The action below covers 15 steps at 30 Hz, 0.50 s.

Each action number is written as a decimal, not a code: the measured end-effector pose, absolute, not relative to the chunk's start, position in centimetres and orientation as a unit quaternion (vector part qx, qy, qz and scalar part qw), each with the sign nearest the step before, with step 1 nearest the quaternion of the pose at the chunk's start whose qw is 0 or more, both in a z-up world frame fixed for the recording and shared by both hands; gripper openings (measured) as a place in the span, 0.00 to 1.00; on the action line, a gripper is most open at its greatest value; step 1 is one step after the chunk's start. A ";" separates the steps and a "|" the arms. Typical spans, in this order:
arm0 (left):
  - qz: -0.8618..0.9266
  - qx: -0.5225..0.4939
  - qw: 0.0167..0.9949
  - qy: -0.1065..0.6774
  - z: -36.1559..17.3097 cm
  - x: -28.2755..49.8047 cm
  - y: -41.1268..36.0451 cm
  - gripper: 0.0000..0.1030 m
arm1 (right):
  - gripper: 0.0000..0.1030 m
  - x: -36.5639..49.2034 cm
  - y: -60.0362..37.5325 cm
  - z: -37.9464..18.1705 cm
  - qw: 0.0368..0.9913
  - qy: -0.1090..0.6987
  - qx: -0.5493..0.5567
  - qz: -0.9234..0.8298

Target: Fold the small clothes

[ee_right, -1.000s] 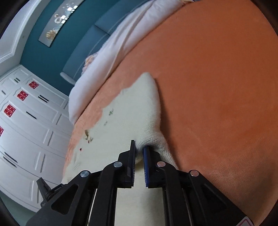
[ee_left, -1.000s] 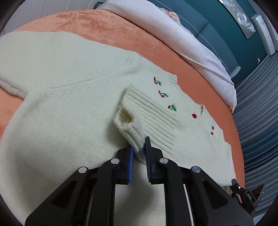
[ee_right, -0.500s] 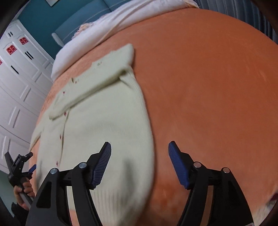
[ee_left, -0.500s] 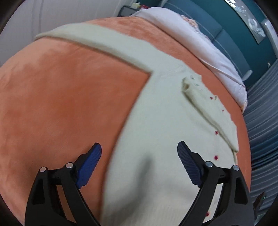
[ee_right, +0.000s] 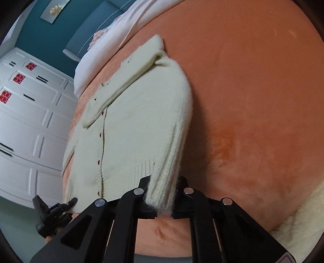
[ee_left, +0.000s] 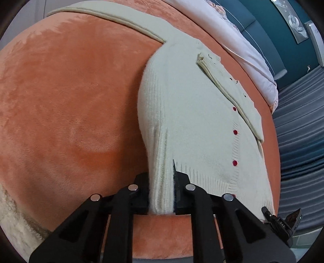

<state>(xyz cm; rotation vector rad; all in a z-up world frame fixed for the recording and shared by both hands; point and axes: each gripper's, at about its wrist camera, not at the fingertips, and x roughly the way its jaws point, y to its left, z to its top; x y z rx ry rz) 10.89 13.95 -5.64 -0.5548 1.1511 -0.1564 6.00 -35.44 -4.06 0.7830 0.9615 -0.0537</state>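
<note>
Both grippers, wide open half a second ago, are now clamped on the cardigan's [ee_left: 194, 125] near hem, the left gripper [ee_left: 162, 194] on its left corner and the right gripper [ee_right: 162, 198] on the opposite corner. Spread flat on the orange bed [ee_left: 70, 105], buttons up with one sleeve [ee_left: 228, 85] folded across its chest, the cardigan probably awaits a bottom-up fold. Pinching both corners together should keep the hem level as it lifts.

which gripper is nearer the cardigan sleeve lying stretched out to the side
Left. The left hand-held gripper grips the hem corner on the same side as the outstretched sleeve; the right hand-held gripper grips the opposite hem corner, across the cardigan.
</note>
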 end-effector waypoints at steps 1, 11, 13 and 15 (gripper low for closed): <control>-0.074 -0.253 0.800 0.538 -5.3 9.7 14.2 0.09 | 0.06 5.1 -35.8 -3.3 0.817 0.451 0.358 -0.024; -0.080 -0.216 0.773 0.591 -6.1 0.7 14.8 0.14 | 0.10 -2.7 -34.9 -5.0 0.789 0.546 0.281 -0.026; -0.067 -0.235 0.797 0.552 -4.9 1.9 15.6 0.26 | 0.18 -2.8 -34.8 -4.6 0.793 0.541 0.277 -0.045; -0.048 -0.253 0.828 0.498 -2.8 4.9 17.6 0.55 | 0.27 -2.3 -34.8 -3.1 0.812 0.518 0.256 -0.081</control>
